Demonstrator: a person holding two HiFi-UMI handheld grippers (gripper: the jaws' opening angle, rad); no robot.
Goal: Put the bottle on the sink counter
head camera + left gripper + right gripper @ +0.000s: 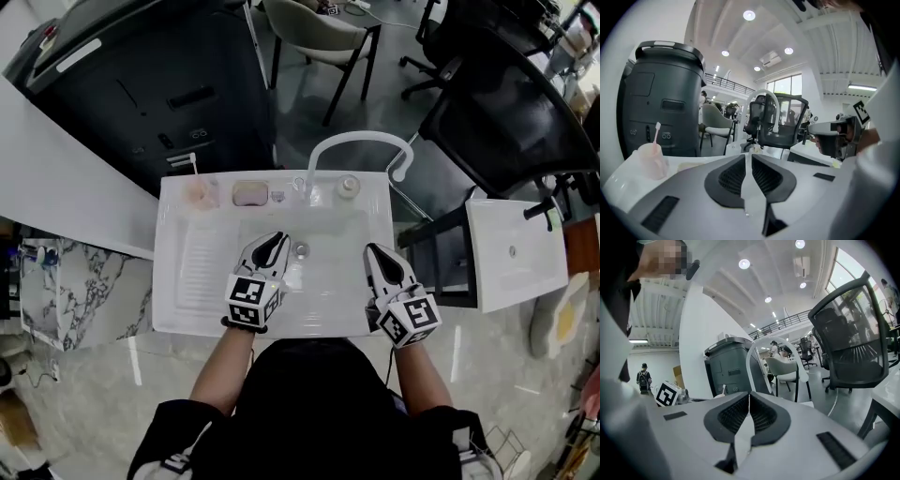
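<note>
A small pale bottle [348,187] stands upright on the back ledge of the white sink [178,281], right of the curved white faucet [361,139]. Both grippers hover over the basin, pointing at the back ledge. My left gripper [278,242] is shut with nothing between its jaws, its tips just left of the drain [301,250]. My right gripper [373,251] is also shut and empty, at the basin's right side. In the left gripper view the jaws [748,157] meet; in the right gripper view the jaws [749,401] meet too. Neither touches the bottle.
A pink cup [199,192] with a toothbrush and a soap dish [250,194] sit on the ledge's left. A large black bin [141,84] stands behind the sink. Chairs [319,37] and a black office chair [506,112] lie beyond; another white basin [516,253] is at right.
</note>
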